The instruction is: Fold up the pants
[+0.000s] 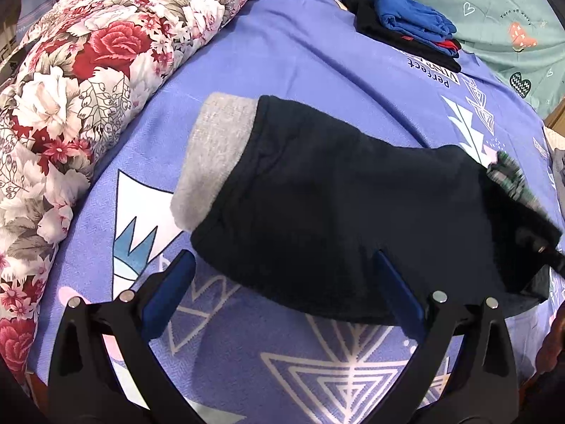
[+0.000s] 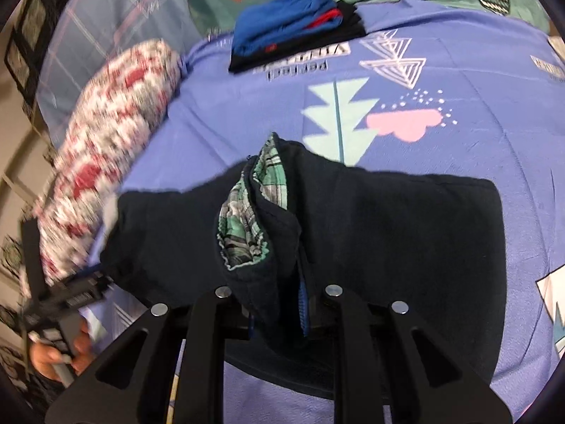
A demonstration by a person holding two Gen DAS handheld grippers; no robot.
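Observation:
The dark navy pants [image 1: 335, 205] lie on the purple patterned bed sheet [image 1: 300, 56], with a grey cuff [image 1: 215, 155] at their far left end. My left gripper [image 1: 282, 293] is open just above the sheet, its blue pads [image 1: 176, 282] straddling the near edge of the pants without holding them. In the right wrist view the pants [image 2: 388, 229] show a green plaid lining [image 2: 247, 219] at the waist. My right gripper [image 2: 279, 318] is shut on the waist fabric, which is lifted and bunched. The left gripper [image 2: 70, 296] shows at the left, blurred.
A rolled floral quilt [image 1: 88, 106] lies along the left of the bed. A stack of folded blue and black clothes [image 1: 406, 24] sits at the far side, also seen in the right wrist view [image 2: 293, 39]. A green sheet [image 1: 494, 7] lies beyond.

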